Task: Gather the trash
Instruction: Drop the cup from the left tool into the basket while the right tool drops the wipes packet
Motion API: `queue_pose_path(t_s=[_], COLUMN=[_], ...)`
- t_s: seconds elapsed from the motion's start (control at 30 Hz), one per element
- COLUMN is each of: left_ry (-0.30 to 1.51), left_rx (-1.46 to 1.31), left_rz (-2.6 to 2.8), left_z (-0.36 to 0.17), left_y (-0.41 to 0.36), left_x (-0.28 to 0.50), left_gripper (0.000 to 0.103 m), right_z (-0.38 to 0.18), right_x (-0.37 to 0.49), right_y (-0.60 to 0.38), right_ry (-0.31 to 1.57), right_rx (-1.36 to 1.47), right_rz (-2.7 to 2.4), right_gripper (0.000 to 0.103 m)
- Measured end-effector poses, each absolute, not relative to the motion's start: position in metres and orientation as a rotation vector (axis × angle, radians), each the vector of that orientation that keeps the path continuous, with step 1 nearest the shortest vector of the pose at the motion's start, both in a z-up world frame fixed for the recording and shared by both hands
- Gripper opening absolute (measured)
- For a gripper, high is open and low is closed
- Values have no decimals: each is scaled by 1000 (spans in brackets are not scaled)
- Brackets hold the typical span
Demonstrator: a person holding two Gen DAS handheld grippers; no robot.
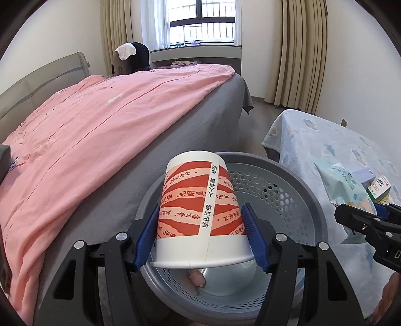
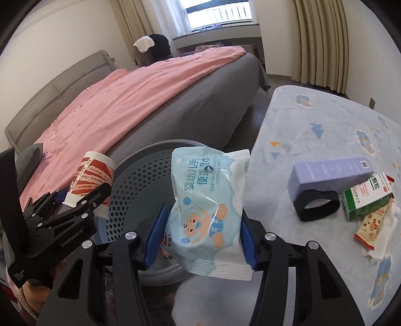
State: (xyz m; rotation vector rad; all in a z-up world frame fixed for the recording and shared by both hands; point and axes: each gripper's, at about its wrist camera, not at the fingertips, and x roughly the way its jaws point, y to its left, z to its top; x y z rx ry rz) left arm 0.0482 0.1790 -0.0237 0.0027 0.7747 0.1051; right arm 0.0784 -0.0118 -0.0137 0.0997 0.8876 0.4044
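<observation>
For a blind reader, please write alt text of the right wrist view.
The right gripper holds a pack of baby wipes above a grey perforated bin. At left, the left gripper holds a paper cup; small boxes lie on the blue cloth at right.

We are in a bedroom of a home: a large bed (image 1: 130,140) with a grey headboard (image 1: 47,77) and a pink quilt (image 1: 100,125) fills the left side. Behind it we see a barred window (image 1: 201,22) above a deep sill, with beige curtains (image 1: 303,50) hanging on either side. A perforated grey waste basket (image 1: 275,190) stands on the floor between the bed and a counter draped in a pale blue cartoon-print cloth (image 2: 325,130).
</observation>
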Motion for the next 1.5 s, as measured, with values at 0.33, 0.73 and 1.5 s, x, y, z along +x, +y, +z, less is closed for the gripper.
queue_pose_path(t_s=[0.33,0.73,1.5], left_ry=[794,822,798], left_rx=[-34,-67,-90], left_rz=[128,165,173], left_z=[-34,-39,-29], left_y=[192,203,200], left_x=[52,50,27], left_gripper=[63,64,69], right_z=[-26,-22,-17], right_x=[100,97,76], right_y=[15,14,3], right_ry=[922,887,866], right_rx=[70,65,45], right_rz=[471,460,393], right_gripper=[53,78,82])
